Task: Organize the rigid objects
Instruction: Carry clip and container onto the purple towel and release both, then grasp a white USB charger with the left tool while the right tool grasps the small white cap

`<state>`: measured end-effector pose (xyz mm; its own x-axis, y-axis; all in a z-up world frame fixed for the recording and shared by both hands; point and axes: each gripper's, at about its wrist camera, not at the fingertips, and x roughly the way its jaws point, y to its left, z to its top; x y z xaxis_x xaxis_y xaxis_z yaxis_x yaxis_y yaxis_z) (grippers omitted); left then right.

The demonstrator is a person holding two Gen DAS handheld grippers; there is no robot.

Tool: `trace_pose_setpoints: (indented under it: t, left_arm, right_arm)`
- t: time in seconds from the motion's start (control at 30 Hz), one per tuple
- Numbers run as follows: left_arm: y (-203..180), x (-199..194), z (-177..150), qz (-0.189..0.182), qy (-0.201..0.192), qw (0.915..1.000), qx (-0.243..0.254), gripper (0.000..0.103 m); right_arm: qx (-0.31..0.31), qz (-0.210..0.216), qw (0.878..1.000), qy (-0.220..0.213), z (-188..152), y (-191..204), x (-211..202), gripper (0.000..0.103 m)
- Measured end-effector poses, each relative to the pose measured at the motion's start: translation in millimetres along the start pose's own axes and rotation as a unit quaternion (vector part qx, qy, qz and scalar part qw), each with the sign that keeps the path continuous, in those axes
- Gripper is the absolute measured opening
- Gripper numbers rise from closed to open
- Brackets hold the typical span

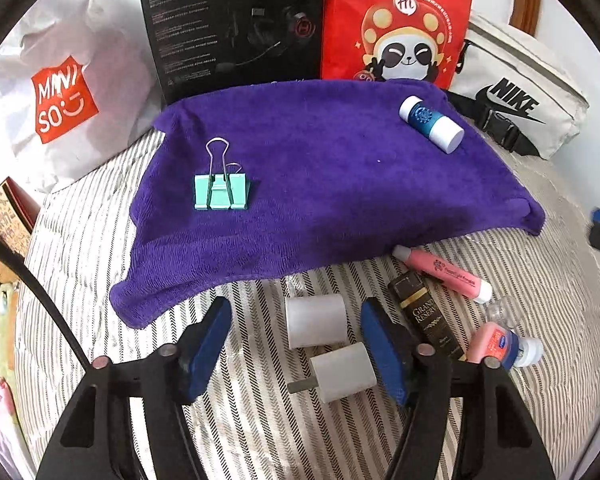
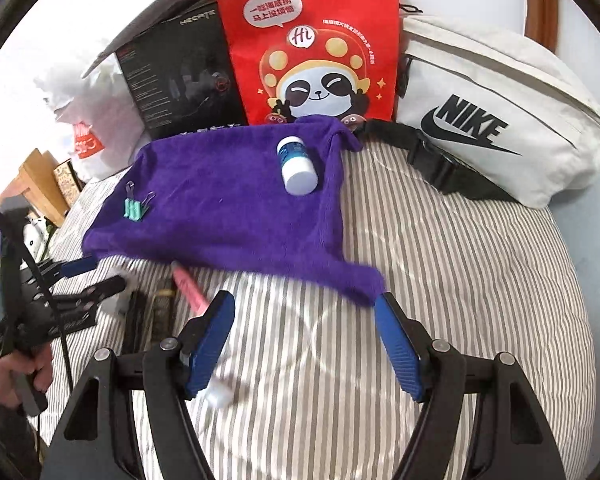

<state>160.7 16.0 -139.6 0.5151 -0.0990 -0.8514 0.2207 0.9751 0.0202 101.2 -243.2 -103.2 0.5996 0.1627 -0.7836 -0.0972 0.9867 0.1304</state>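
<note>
A purple towel (image 1: pixel 320 176) lies on the striped bed; it also shows in the right wrist view (image 2: pixel 228 208). On it are a teal binder clip (image 1: pixel 220 192) (image 2: pixel 134 208) at the left and a blue-and-white bottle (image 1: pixel 430 123) (image 2: pixel 297 165) at the far right. My left gripper (image 1: pixel 296 344) is open, its jaws around two white chargers (image 1: pixel 315 320) (image 1: pixel 343 371) on the bed. Right of it lie a pink tube (image 1: pixel 444 274), a dark box (image 1: pixel 426 316) and a small pink bottle (image 1: pixel 500 344). My right gripper (image 2: pixel 304 344) is open and empty over bare bedding.
A white Miniso bag (image 1: pixel 60 92), a black headset box (image 1: pixel 232 24), a red panda bag (image 1: pixel 396 20) (image 2: pixel 312 40) and a white Nike waist bag (image 1: pixel 516 96) (image 2: pixel 496 128) stand along the back. The left gripper (image 2: pixel 72 292) shows at the right wrist view's left edge.
</note>
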Motion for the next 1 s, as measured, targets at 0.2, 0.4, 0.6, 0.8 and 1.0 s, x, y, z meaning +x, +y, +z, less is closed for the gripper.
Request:
trace_pose_setpoints:
  t: [0.2,0.4,0.6,0.8,1.0]
  left_arm:
    - [2.8,16.2,-0.7,-0.009,0.018,0.9994,-0.029,0.046]
    - [-2.1,25.8,-0.2,0.001,0.017,0.9994,-0.031,0.036]
    - [9.1,19.3,-2.2,-0.013,0.005,0.9992,-0.037,0.029]
    - [43.7,-4.6,-9.7,-0.007,-0.004,0.9985,-0.055,0.029]
    - [69.5,-14.1,-30.6,0.000,0.003,0.9972,-0.075,0.029]
  right_arm:
    - [-0.010,-0.001,1.000,-0.009,-16.9,6.4,-20.5,0.072]
    - [-0.017,-0.004,1.000,-0.005,-25.8,10.6,-26.0,0.072]
    - [-0.022,0.009,1.000,0.004,-30.2,18.0,-11.1,0.072]
    - [-0.049,0.019,0.998,0.021,-43.1,33.4,13.8,0.072]
    - [-0.071,0.033,0.996,0.045,-60.1,43.5,30.9,0.071]
